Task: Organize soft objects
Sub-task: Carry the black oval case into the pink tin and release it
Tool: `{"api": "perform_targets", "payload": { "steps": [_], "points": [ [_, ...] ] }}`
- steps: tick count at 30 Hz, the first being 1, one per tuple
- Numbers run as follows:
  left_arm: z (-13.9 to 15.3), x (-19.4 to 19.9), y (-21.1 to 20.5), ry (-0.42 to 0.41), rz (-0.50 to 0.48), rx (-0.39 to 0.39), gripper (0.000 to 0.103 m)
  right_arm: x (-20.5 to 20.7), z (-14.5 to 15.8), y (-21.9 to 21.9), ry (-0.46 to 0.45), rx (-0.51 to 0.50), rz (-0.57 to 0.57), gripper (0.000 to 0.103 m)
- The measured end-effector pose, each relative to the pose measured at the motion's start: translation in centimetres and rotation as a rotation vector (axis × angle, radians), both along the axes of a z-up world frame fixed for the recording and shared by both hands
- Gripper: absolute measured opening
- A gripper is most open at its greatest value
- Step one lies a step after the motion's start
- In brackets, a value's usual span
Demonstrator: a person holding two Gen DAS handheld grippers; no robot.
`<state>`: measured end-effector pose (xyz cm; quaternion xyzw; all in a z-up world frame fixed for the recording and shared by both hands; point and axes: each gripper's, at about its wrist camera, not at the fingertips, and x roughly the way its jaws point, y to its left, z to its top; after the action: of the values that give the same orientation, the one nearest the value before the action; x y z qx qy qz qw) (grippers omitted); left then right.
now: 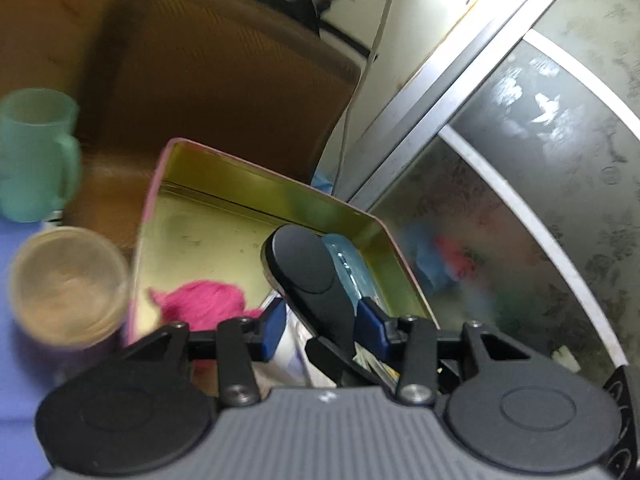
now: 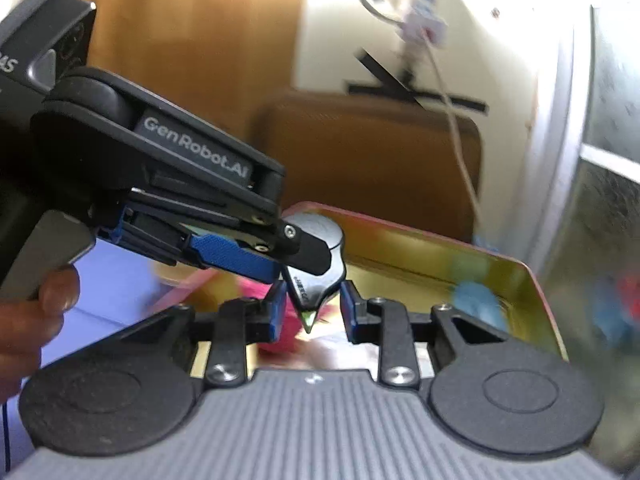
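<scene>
Left wrist view puts the left gripper [image 1: 324, 328] over an open gold tin [image 1: 256, 172] with a pink rim. Its blue pads sit either side of a black paddle-shaped piece [image 1: 304, 264], and I read them as clamped on it, though blur hides the contact on one side. A pink fluffy object [image 1: 204, 304] lies on the tin floor near the front. A pale blue soft object [image 1: 352, 268] sits against the tin's right wall, partly behind the black piece. Left of the tin stand a green mug [image 1: 36, 156] and a clear tub [image 1: 68, 284], both smeared.

From the right wrist I see a hand [image 2: 32, 320] carrying the left gripper in from the left. The black piece's pointed tip hangs between the pads of the right gripper [image 2: 312, 308], which stand apart with a gap on each side and grip nothing.
</scene>
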<state>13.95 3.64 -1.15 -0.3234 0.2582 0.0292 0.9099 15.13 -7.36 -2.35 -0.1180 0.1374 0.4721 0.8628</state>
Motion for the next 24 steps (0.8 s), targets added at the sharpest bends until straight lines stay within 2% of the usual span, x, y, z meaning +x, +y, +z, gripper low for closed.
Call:
{"api": "perform_targets", "payload": {
  "steps": [3, 6, 8, 13, 16, 21, 24],
  "points": [
    [-0.8, 2.4, 0.2, 0.032, 0.026, 0.033, 0.044, 2.3, -0.8, 1.4, 0.017, -0.079, -0.034, 0.032],
    [-1.1, 3.1, 0.2, 0.05, 0.052, 0.049, 0.044, 2.9, -1.5, 1.4, 0.018, -0.091, -0.059, 0.034],
    [-1.0, 2.6, 0.1, 0.047, 0.054, 0.053, 0.047, 2.7, -1.7, 0.7, 0.038, -0.054, -0.056, 0.034],
    [0.1, 0.4, -0.3, 0.056, 0.061, 0.097, 0.047, 2.5, -2.0, -2.6, 0.095, 0.071, -0.074, 0.034],
    [0.9, -2.2, -1.1, 0.06, 0.063, 0.141, 0.052, 1.7, -2.0, -4.8, 0.143, 0.154, -0.082, 0.034],
    [1.3, -7.1, -3.3, 0.055, 0.055, 0.236, 0.054, -0.2, -2.0, -8.0, 0.207, 0.256, -0.086, 0.035],
    [0.7, -10.2, -3.5, 0.075, 0.067, 0.278, 0.057, -1.1, -2.3, -9.8, 0.237, 0.301, -0.107, 0.041]
  ]
}}
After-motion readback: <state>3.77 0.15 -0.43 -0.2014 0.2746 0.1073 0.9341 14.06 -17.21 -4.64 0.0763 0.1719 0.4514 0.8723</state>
